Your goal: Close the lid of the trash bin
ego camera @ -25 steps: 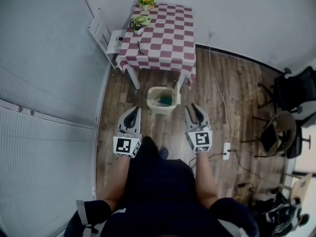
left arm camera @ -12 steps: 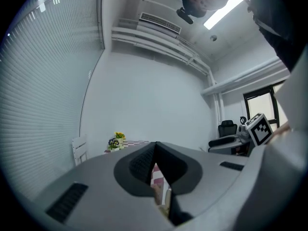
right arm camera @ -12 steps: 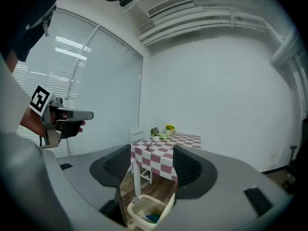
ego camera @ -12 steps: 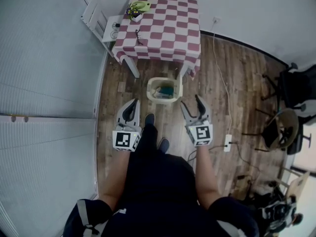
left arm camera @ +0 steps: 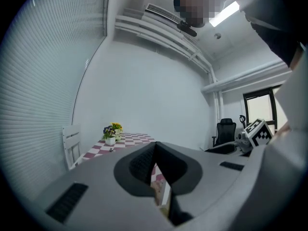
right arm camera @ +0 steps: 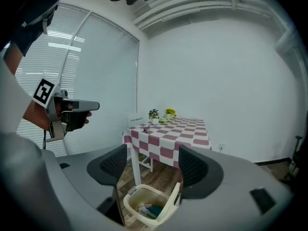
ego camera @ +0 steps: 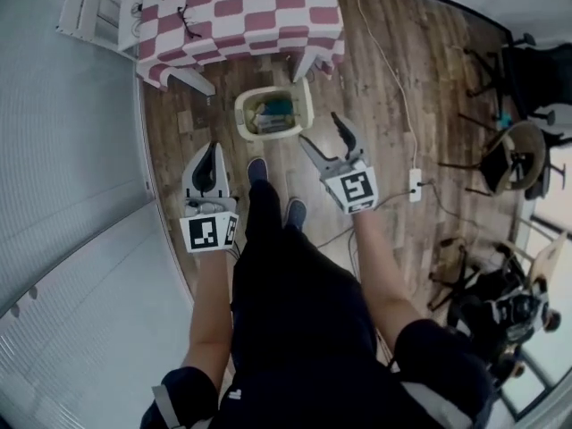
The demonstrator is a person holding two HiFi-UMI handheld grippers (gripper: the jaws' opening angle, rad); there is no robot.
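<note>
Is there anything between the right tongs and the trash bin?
Nothing: the head view shows only bare wooden floor between the right tongs, whose jaws have just been opening and are empty, and the trash bin. The right gripper view agrees.

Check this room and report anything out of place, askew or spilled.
The trash bin beside the checkered table stands open, its lid tipped up at one side and rubbish showing inside. Nothing looks spilled or damaged.
</note>
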